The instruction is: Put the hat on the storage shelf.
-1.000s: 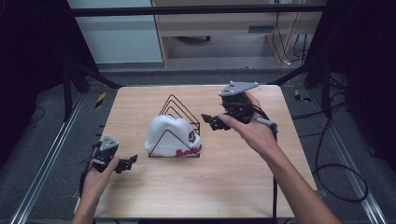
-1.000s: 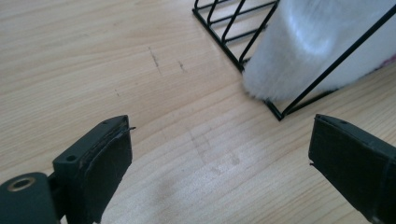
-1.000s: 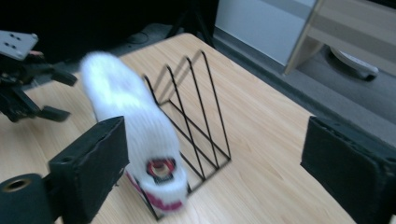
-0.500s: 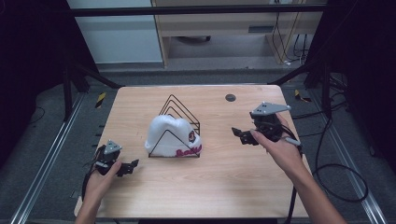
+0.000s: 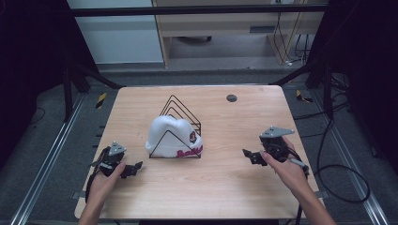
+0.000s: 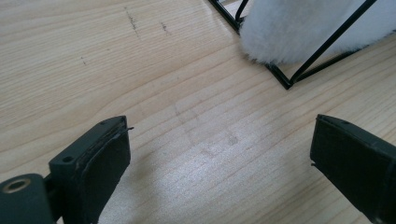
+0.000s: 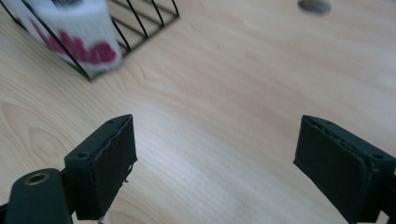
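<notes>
A white fluffy hat (image 5: 172,136) with pink lettering sits inside a black wire rack (image 5: 180,112) at the middle of the wooden table (image 5: 220,187). The hat (image 6: 299,28) and rack corner (image 6: 287,81) show at the upper right of the left gripper view, and the hat (image 7: 74,32) at the upper left of the right gripper view. My left gripper (image 5: 133,169) rests low at the table's front left, open and empty. At the right, about level with the hat, my right gripper (image 5: 248,155) is held open, nothing between its jaws.
A small dark round disc (image 5: 231,98) lies near the table's far edge, also the disc (image 7: 314,5) at the top of the right gripper view. Black cables (image 5: 338,173) trail off the table's right side. Metal rails run along both sides.
My right gripper has drawn back from beside the rack toward the front right of the table. The left gripper has shifted slightly nearer the front. The hat and rack have stayed put.
</notes>
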`<state>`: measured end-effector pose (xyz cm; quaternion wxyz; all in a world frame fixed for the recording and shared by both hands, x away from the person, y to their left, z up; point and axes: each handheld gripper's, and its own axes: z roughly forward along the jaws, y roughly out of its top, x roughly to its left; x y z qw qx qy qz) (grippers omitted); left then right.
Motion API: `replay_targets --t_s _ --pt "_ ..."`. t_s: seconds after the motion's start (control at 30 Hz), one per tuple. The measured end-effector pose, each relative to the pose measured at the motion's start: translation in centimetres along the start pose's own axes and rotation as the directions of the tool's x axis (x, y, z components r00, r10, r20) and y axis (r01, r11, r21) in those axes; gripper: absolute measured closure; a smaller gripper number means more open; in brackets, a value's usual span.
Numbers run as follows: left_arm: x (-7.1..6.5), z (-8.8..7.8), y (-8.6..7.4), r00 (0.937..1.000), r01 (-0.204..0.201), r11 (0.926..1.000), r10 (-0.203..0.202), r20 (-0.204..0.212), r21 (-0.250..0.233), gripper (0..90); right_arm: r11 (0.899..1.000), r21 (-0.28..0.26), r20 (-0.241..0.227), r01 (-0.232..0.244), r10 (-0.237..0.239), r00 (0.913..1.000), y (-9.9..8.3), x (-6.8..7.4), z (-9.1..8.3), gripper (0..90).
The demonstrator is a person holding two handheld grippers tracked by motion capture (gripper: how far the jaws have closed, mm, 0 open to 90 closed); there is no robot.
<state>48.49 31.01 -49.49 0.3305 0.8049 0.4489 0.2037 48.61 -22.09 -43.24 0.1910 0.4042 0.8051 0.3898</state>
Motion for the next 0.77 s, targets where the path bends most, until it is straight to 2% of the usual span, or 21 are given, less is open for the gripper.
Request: replay_targets --t_s 0.1,0.13,0.17,0.2,0.23,0.3,0.33,0.43,0.47,0.53,0.77 --pt "0.2 0.2 -0.3 1.0 0.008 1.0 -0.008 0.0 0.002 4.5 0.999 0.034 0.02 -0.04 0.039 0.999 -2.4 -0.3 1.1 12.9" --pt "0.2 0.2 -0.3 1.0 0.008 1.0 -0.008 0.0 0.002 4.5 0.999 0.034 0.02 -0.04 0.039 0.999 -2.4 -0.3 1.1 12.9" --pt "0.2 0.3 -0.4 0.9999 0.015 0.9999 -0.015 0.002 0.001 4.5 0.998 0.044 0.033 -0.05 0.049 0.9983 -3.1 -0.4 1.5 13.1" --pt "0.2 0.4 -0.4 0.9999 0.015 0.9999 -0.015 0.002 0.007 4.5 0.995 0.053 0.051 -0.087 0.084 0.9951 -4.6 -0.5 2.3 13.5" --pt "0.2 0.4 -0.5 0.9999 0.013 0.9999 -0.013 -0.001 0.011 4.5 0.992 0.064 0.055 -0.105 0.101 0.9933 -5.2 -0.5 2.6 13.3" --pt "0.1 0.5 -0.5 0.9999 0.01 0.9999 -0.01 -0.001 0.009 4.4 0.992 0.067 0.063 -0.11 0.106 0.9924 -5.6 -0.5 2.9 13.3" --pt "0.1 0.6 -0.5 0.9999 0.015 0.9999 -0.015 0.004 0.007 4.4 0.99 0.072 0.082 -0.124 0.118 0.9896 -6.3 -0.6 3.3 13.3" --pt "0.0 0.9 -0.7 0.9998 0.018 0.9998 -0.018 0.004 0.008 4.2 0.989 0.073 0.109 -0.126 0.118 0.9871 -6.8 -0.7 3.7 12.3" --pt "0.0 1.0 -0.7 0.9998 0.021 0.9998 -0.021 -0.002 -0.002 3.6 0.992 0.05 0.143 -0.118 0.11 0.9836 -7.1 -0.5 3.8 12.1" --pt "-0.1 1.1 -0.7 0.9998 0.02 0.9998 -0.02 -0.006 -0.007 3.3 0.992 0.052 0.154 -0.115 0.106 0.9824 -7.1 -0.4 3.9 11.5" --pt "-0.2 1.1 -0.8 0.9995 0.025 0.9997 -0.025 -0.019 -0.003 2.1 0.992 0.051 0.146 -0.115 0.106 0.9836 -7.2 0.6 3.8 11.4"
